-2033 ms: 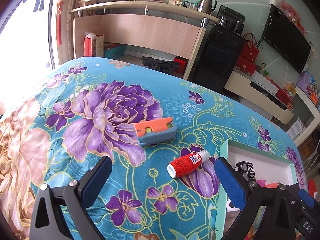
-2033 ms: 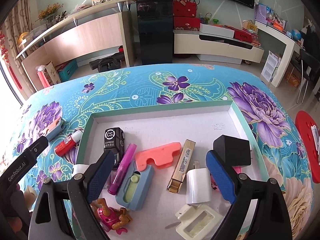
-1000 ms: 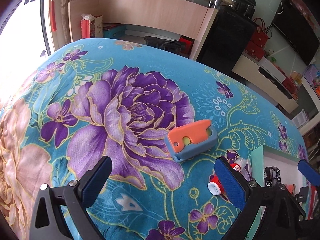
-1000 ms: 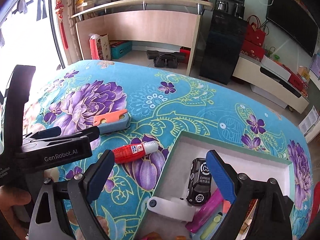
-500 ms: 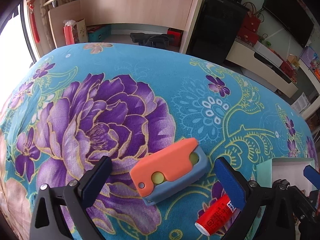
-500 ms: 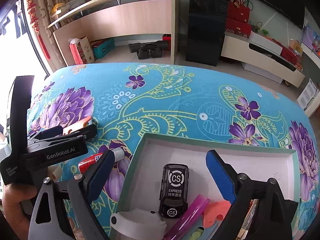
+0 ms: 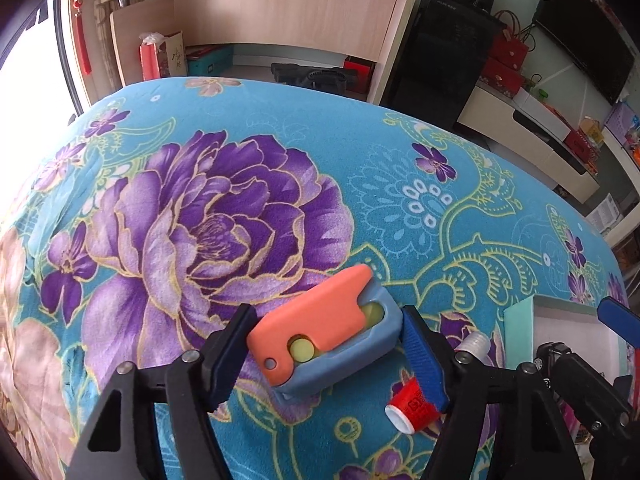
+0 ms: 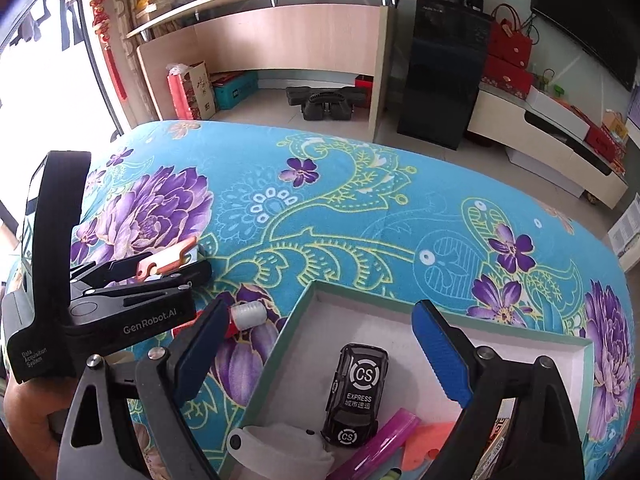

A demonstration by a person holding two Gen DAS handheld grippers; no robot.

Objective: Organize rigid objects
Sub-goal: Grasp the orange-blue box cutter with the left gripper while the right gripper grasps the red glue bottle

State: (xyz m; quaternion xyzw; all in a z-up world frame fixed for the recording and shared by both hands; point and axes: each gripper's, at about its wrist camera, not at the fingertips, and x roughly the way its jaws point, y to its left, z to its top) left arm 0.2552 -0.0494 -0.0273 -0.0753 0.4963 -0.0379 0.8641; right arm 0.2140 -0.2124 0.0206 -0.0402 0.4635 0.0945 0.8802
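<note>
Orange-and-blue cutter point(image 7: 326, 330) flat on cloth point(image 7: 280, 152), long axis across closing jaws.

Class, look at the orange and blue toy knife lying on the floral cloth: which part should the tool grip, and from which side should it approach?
Grip the orange and blue toy knife across its two short ends, coming down from above. It lies flat on the cloth, so only the sides offer opposing faces. The left tool already straddles it that way, its jaws closing on either end. The red glue tube lies close by the right finger, so keep clear of it.

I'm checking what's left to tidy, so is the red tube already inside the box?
No, the red tube lies on the floral cloth, outside the box wall.
</note>
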